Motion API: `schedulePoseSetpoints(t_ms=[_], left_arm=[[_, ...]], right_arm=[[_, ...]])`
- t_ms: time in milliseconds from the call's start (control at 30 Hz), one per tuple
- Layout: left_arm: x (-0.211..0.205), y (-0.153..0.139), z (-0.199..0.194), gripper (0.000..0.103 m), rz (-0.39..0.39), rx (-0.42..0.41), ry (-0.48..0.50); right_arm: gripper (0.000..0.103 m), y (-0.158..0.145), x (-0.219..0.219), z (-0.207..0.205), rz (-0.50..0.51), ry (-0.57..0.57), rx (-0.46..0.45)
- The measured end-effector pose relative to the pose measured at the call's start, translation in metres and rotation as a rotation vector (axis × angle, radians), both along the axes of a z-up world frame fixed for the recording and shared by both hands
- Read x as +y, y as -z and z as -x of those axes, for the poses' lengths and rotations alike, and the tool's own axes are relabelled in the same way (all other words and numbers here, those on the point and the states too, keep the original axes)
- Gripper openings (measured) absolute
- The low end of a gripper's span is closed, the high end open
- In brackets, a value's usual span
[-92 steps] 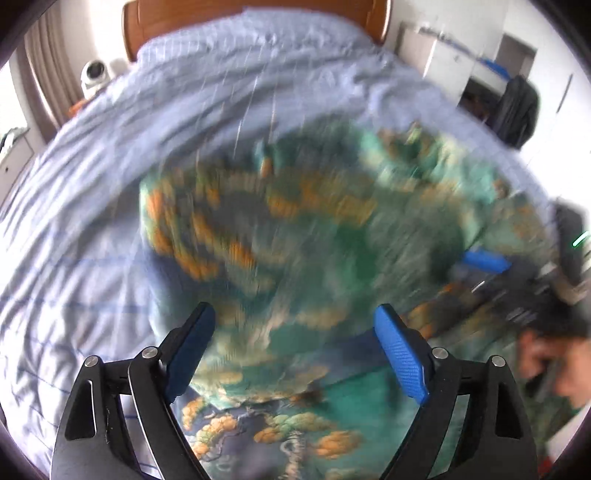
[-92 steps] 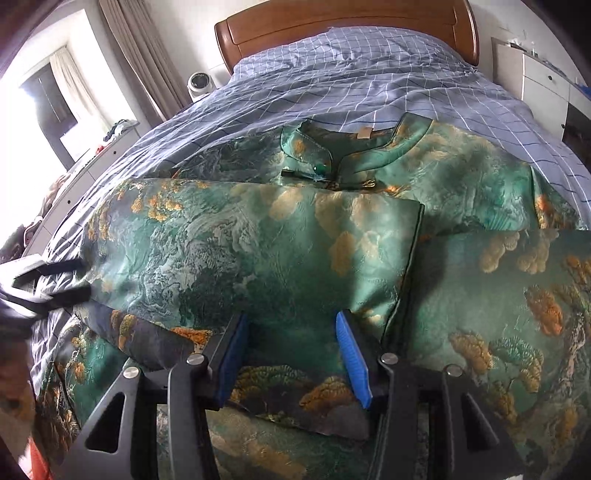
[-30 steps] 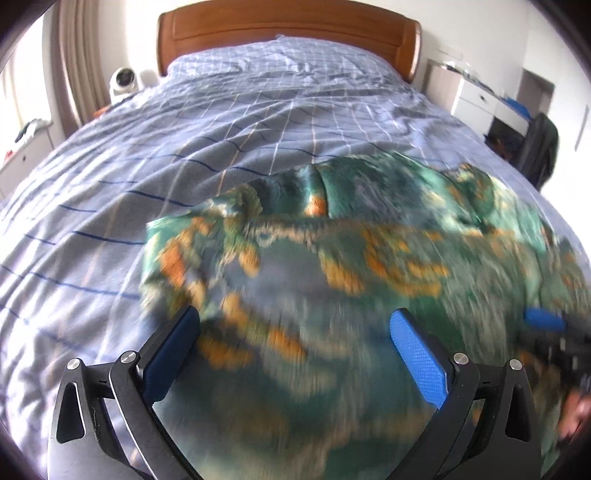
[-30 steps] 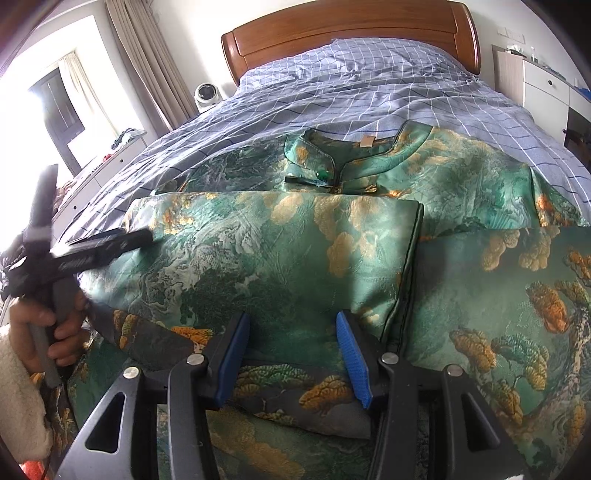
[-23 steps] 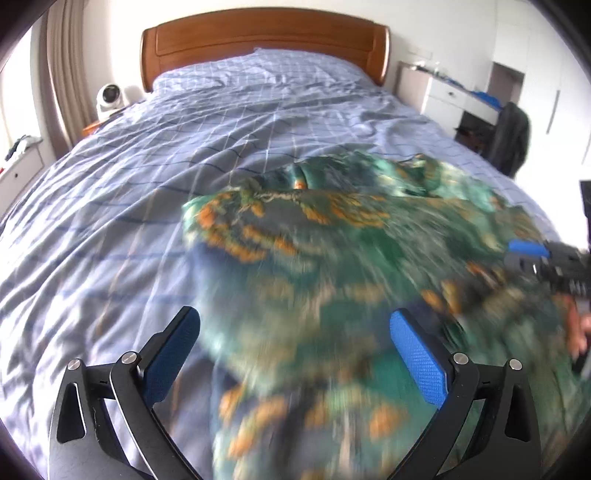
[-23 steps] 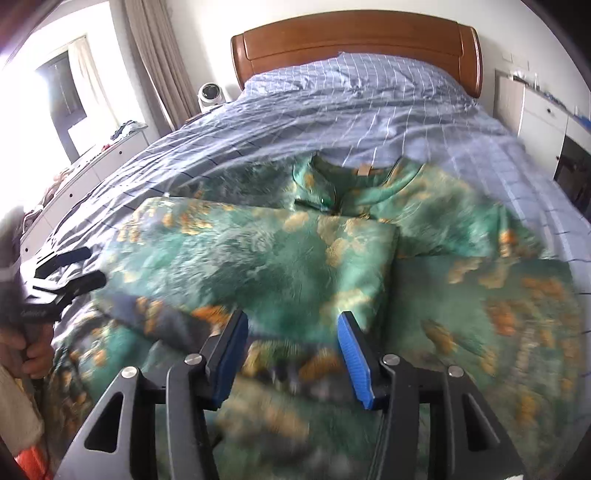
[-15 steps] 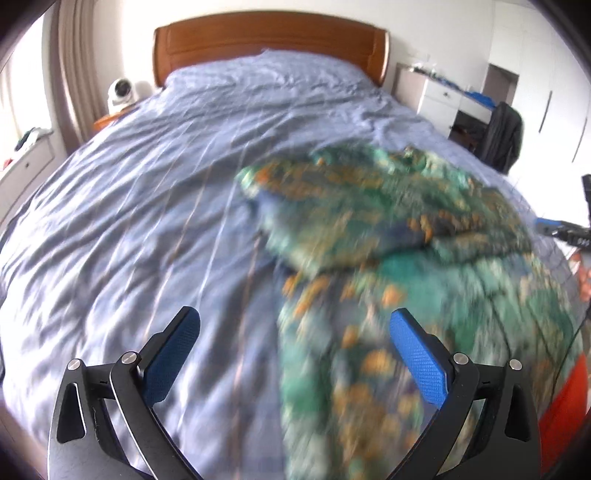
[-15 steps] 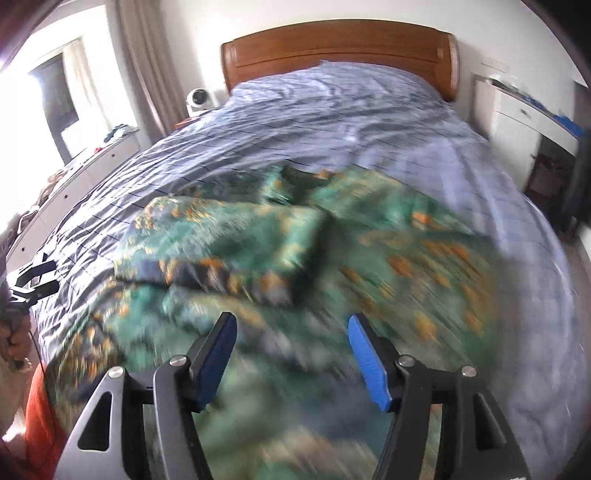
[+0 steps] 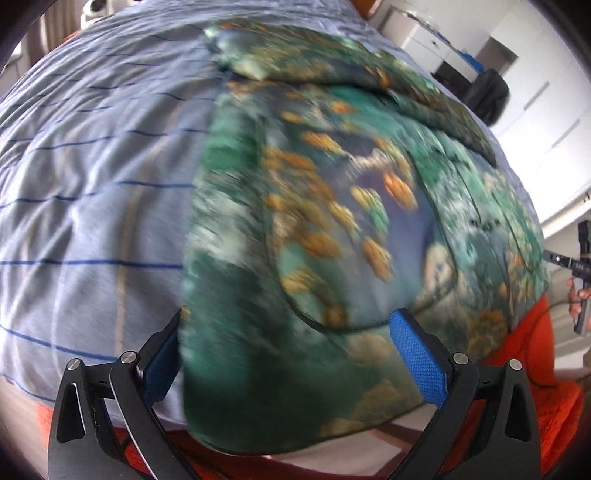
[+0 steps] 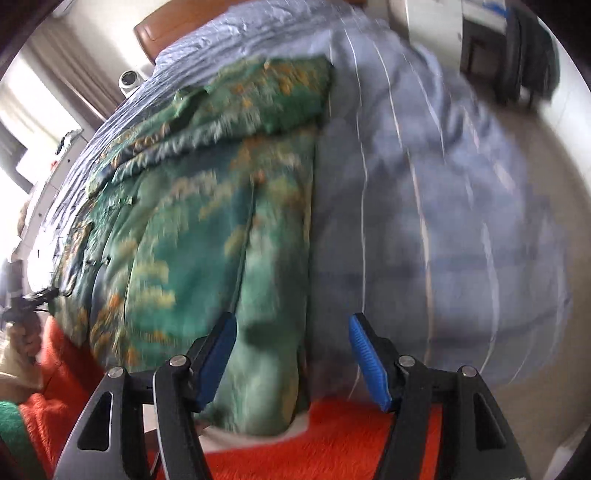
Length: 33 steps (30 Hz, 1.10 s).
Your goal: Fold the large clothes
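Observation:
A large green brocade garment [image 9: 332, 206] with orange and gold patterns lies on the blue checked bed cover [image 9: 92, 192], its hem hanging over the bed's foot. The sleeves lie folded across the chest at the far end. My left gripper [image 9: 284, 354] is open at the hem's left corner, the cloth between its blue pads. In the right wrist view the same garment [image 10: 207, 206] fills the left half. My right gripper [image 10: 291, 350] is open over the hem's right edge, where the garment meets the bed cover [image 10: 443, 221]. Both views are motion-blurred.
An orange rug [image 10: 314, 439] lies below the bed's foot. A wooden headboard [image 10: 147, 29] and a small white camera [image 10: 128, 79] stand at the far end. A dark chair [image 9: 487, 96] and white cabinets stand to the right of the bed.
Both grippers have drawn back from the folded sleeves at the chest to the foot of the bed and dropped low over the hem corners. Both have stayed open.

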<state>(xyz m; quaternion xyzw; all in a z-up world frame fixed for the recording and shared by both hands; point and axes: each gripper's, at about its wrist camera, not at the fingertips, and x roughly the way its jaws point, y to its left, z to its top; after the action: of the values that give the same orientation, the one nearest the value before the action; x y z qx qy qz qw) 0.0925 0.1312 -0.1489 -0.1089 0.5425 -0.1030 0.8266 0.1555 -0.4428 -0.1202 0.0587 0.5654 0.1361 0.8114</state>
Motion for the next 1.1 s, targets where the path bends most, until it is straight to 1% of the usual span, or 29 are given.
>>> schedulePoseSetpoints(t_ms=[100,167,233,333,367,467,500,533,567,600,633,667,700,733,767,800,900,1033,1100], left_arm=[[-0.014,-0.001,0.005,0.102,-0.031,-0.009,0.036],[-0.017,-0.002,0.004,0.102,-0.029,-0.006,0.039],[-0.017,-0.003,0.003,0.101,-0.016,0.0,0.026],[-0.017,0.0,0.001,0.101,-0.003,0.005,0.01],[-0.018,0.003,0.0,0.101,-0.01,0.011,0.008],[-0.027,0.009,-0.001,0.101,-0.073,0.016,0.011],[-0.029,0.008,0.0,0.098,-0.095,0.015,0.018],[-0.034,0.007,0.0,0.089,-0.11,0.014,0.021],[-0.036,0.004,0.001,0.085,-0.124,0.015,0.024],[-0.037,0.001,0.002,0.076,-0.134,0.017,0.024],[-0.036,-0.002,0.003,0.065,-0.136,0.019,0.022],[-0.034,-0.006,0.004,0.059,-0.132,0.02,0.016],[-0.031,-0.009,0.004,0.044,-0.129,0.022,0.004],[-0.028,-0.012,0.004,0.032,-0.12,0.027,-0.006],[-0.023,-0.015,0.004,0.028,-0.091,0.035,-0.019],[-0.017,-0.018,0.005,0.02,-0.058,0.04,-0.036],[-0.007,-0.026,0.004,0.015,0.017,0.045,-0.08],[-0.003,-0.04,0.01,0.014,0.029,0.012,-0.093],[-0.002,-0.048,0.013,0.014,0.039,-0.006,-0.092]], right_arm=[[0.065,0.017,0.004,0.007,-0.059,-0.023,0.027],[0.066,0.025,0.011,0.005,-0.082,-0.04,0.046],[0.066,0.027,0.015,0.003,-0.094,-0.059,0.061],[0.066,0.026,0.018,0.004,-0.07,-0.097,0.075],[0.066,0.028,0.019,0.003,-0.068,-0.101,0.078],[0.066,0.035,0.021,0.001,-0.085,-0.089,0.106],[0.063,0.036,0.024,0.001,-0.085,-0.095,0.116],[0.058,0.034,0.029,0.001,-0.082,-0.113,0.123],[0.055,0.033,0.033,0.002,-0.072,-0.127,0.124],[0.048,0.029,0.039,0.002,-0.047,-0.148,0.121],[0.038,0.025,0.044,0.003,-0.035,-0.161,0.116],[0.033,0.019,0.049,0.004,-0.026,-0.173,0.107],[0.024,0.014,0.049,0.005,-0.024,-0.182,0.099],[0.02,0.009,0.053,0.005,-0.023,-0.189,0.088],[0.019,0.003,0.057,0.004,-0.022,-0.196,0.076],[0.017,-0.001,0.057,0.003,-0.026,-0.201,0.07],[0.016,-0.016,0.064,-0.001,-0.063,-0.207,0.039],[0.016,-0.035,0.065,-0.005,-0.113,-0.202,0.001],[0.016,-0.043,0.067,-0.005,-0.12,-0.206,-0.017]])
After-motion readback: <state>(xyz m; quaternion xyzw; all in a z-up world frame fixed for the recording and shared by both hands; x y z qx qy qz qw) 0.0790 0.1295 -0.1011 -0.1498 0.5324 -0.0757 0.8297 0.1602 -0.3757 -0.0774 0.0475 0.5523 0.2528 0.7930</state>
